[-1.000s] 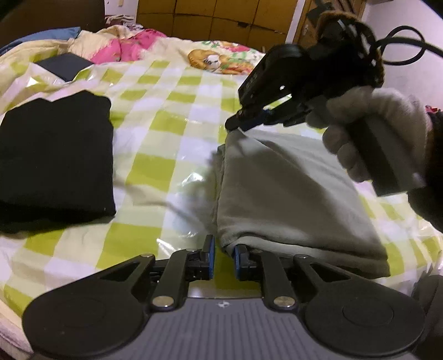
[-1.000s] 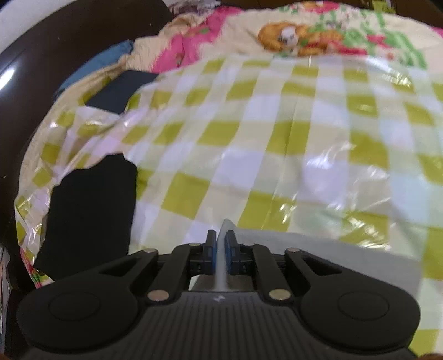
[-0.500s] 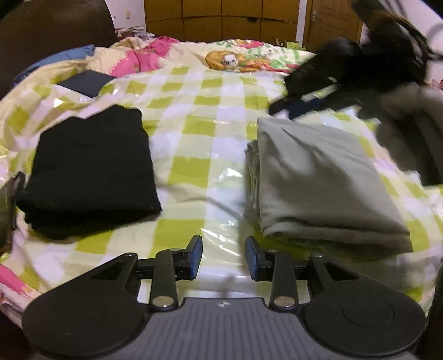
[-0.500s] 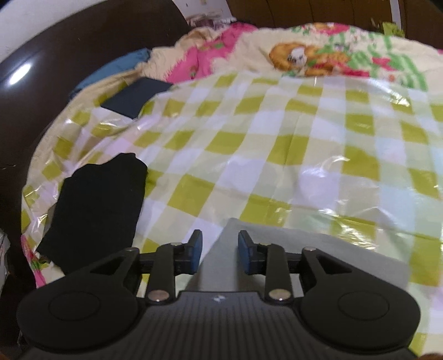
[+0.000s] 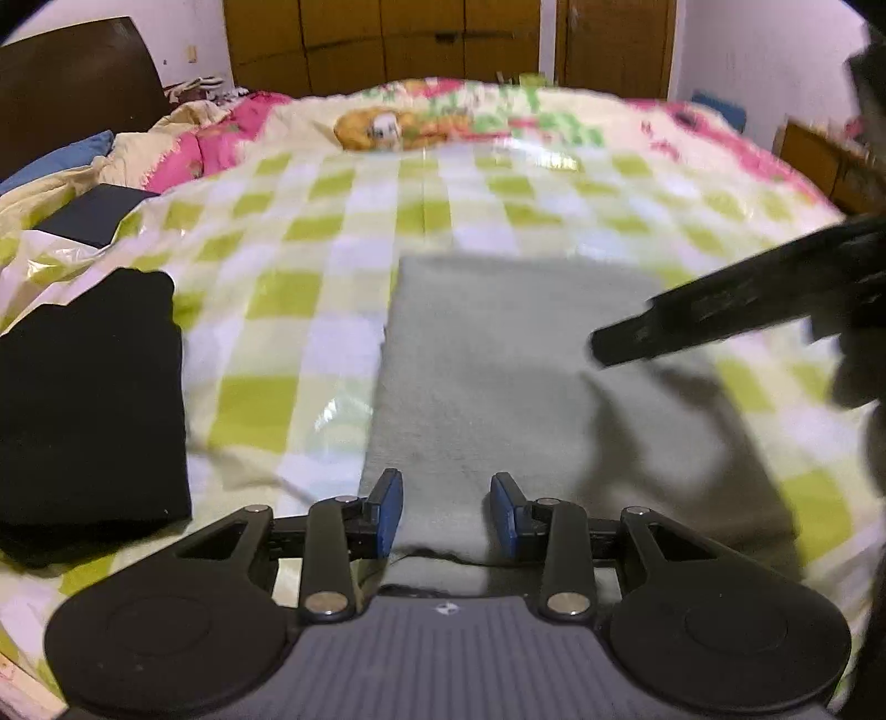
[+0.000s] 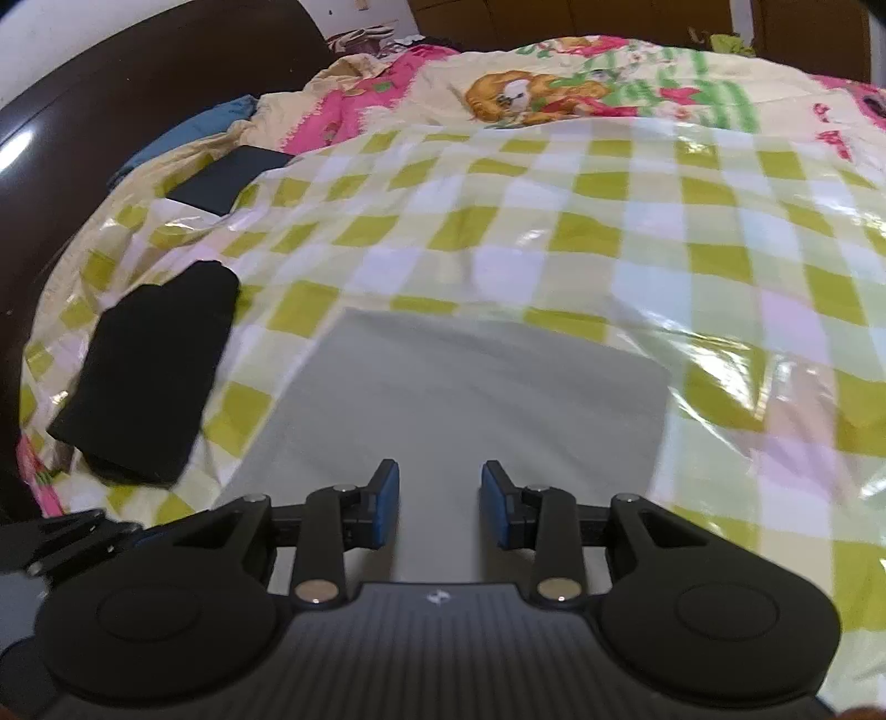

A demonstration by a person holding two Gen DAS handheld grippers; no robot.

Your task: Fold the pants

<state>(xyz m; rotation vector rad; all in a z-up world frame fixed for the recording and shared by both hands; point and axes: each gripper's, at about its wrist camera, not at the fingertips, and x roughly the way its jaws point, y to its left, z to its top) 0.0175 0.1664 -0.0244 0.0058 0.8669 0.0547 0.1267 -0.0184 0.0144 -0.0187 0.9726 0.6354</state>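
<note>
The grey pants point(image 5: 526, 376) lie folded into a flat rectangle on the checked bed cover; they also show in the right wrist view point(image 6: 470, 399). My left gripper point(image 5: 446, 512) is open and empty, above the near edge of the pants. My right gripper point(image 6: 440, 501) is open and empty, above the pants' near part. The right gripper also shows in the left wrist view point(image 5: 720, 310) as a dark blurred shape over the pants' right side.
A folded black garment point(image 5: 88, 399) lies left of the pants, also in the right wrist view point(image 6: 155, 376). A dark flat object point(image 6: 227, 180) and pillows lie at the far left by the headboard point(image 5: 77, 83). Wooden wardrobes point(image 5: 387, 39) stand behind the bed.
Both grippers have let go of the grey pants and opened wide. Both have pulled back and risen, and the pants now lie flat and folded.
</note>
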